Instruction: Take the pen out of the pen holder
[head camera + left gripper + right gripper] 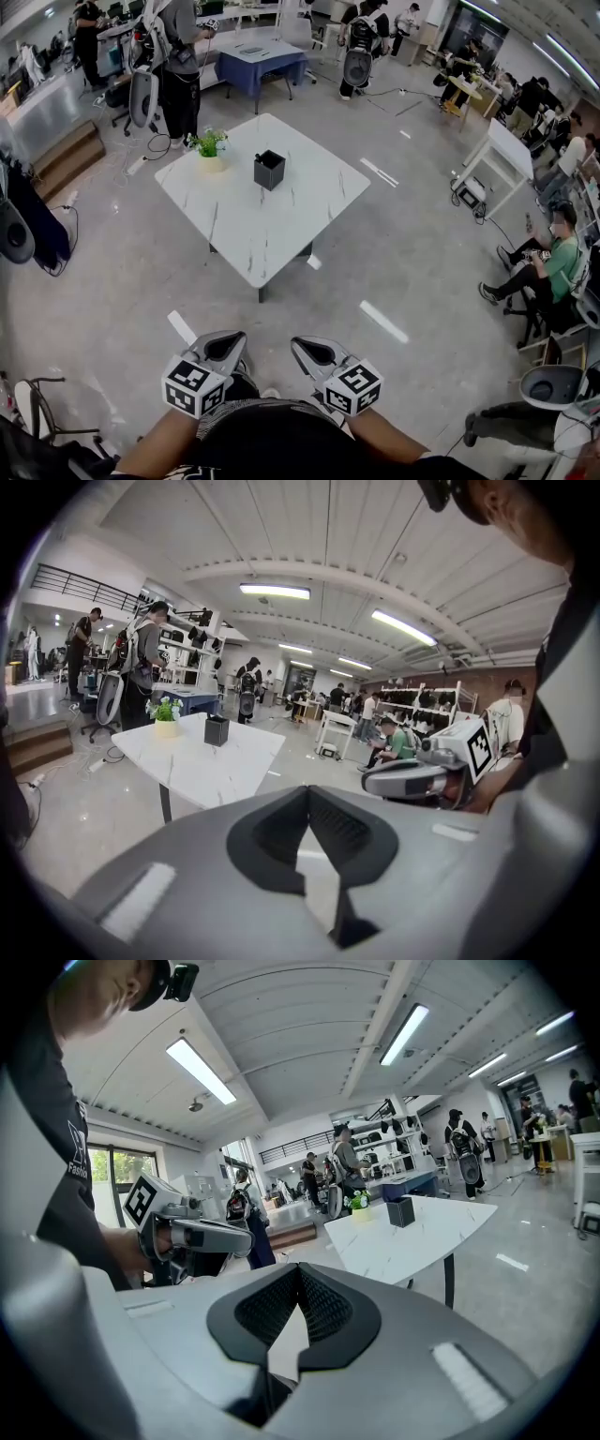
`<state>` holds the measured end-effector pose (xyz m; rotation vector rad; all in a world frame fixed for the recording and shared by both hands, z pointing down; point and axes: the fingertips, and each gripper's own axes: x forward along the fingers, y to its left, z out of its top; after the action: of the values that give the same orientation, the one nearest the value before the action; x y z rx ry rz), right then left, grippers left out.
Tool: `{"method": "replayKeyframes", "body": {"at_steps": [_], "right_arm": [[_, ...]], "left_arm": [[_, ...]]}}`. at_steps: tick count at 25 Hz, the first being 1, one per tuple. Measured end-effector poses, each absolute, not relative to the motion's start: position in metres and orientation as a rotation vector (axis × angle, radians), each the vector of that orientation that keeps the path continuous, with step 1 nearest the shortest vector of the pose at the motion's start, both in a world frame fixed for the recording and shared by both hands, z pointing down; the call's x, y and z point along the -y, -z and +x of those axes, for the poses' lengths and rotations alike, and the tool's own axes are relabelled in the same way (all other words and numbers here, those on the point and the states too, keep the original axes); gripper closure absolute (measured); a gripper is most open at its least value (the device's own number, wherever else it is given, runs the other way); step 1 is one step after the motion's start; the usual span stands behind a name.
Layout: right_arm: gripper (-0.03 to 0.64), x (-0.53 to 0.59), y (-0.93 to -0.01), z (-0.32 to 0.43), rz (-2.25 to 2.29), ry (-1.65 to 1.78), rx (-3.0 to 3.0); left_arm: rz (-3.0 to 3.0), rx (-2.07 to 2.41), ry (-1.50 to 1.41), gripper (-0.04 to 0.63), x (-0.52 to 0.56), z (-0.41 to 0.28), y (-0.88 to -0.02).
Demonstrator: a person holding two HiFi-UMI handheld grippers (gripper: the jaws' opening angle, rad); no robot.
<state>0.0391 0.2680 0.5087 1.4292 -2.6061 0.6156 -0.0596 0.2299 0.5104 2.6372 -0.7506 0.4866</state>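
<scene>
1. We see the pen holder point(269, 170) upright on the white tabletop point(272, 234), in the upper middle of the frame, just right of a small potted plant point(208, 148); no pen is discernible from here.
2. The left gripper point(223, 345) and right gripper point(314, 352) sit at the bottom centre, well apart from the holder; both point up-frame toward it.
3. Each gripper's jaws meet at the tips, with nothing between them.
4. We judge neither gripper clearly nearer; an approach comes first.

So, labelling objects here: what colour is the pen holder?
The pen holder is black, clearest in the head view.
</scene>
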Motion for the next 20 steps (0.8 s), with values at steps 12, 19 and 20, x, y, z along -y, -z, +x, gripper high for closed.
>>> {"method": "replayKeyframes", "body": {"at_steps": [12, 19, 20], "right_arm": [[0.617, -0.238, -0.52, 0.049, 1.477, -0.646, 2.557], [0.617, -0.194, -0.521, 0.051, 1.495, -0.646, 2.549], [0.617, -0.187, -0.519, 0.051, 1.499, -0.645, 2.548]], "left_arm": [[2.644, 0.713, -0.469, 0.538, -0.187, -0.047, -0.516], [2.654, 0.697, -0.484, 0.538, -0.145, -0.044, -0.518], [2.658, 0.695, -0.481, 0.538, -0.137, -0.044, -0.516]]}}
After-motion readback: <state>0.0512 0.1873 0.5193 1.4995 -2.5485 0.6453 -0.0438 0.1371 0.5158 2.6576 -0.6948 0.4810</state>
